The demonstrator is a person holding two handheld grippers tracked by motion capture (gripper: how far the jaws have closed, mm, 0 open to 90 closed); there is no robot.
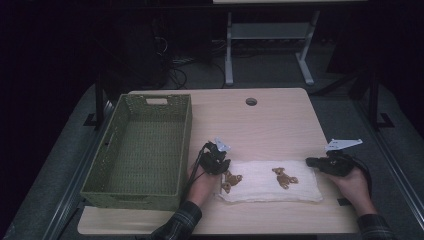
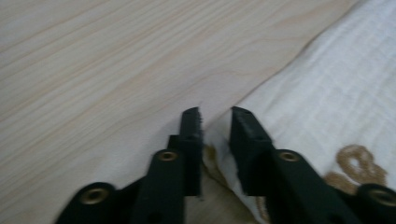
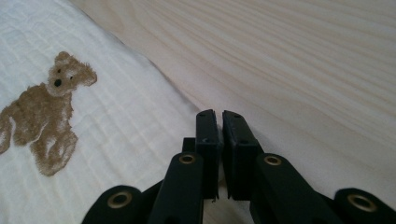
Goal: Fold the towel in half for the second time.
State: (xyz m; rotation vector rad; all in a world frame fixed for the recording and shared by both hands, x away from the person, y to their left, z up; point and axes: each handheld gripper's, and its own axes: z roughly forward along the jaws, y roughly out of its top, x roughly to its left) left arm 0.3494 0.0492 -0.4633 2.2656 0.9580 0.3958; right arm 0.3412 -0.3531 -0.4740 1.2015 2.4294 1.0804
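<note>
Left gripper (image 2: 215,114), jaws slightly parted, is straddling the white cloth's (image 1: 260,185) left edge; right gripper (image 3: 218,115), nearly closed, is pinching its right edge. High view adds a green basket (image 1: 112,165).

White cloth (image 1: 270,187) – brown bears (image 1: 284,178); green basket (image 1: 145,145)
</note>
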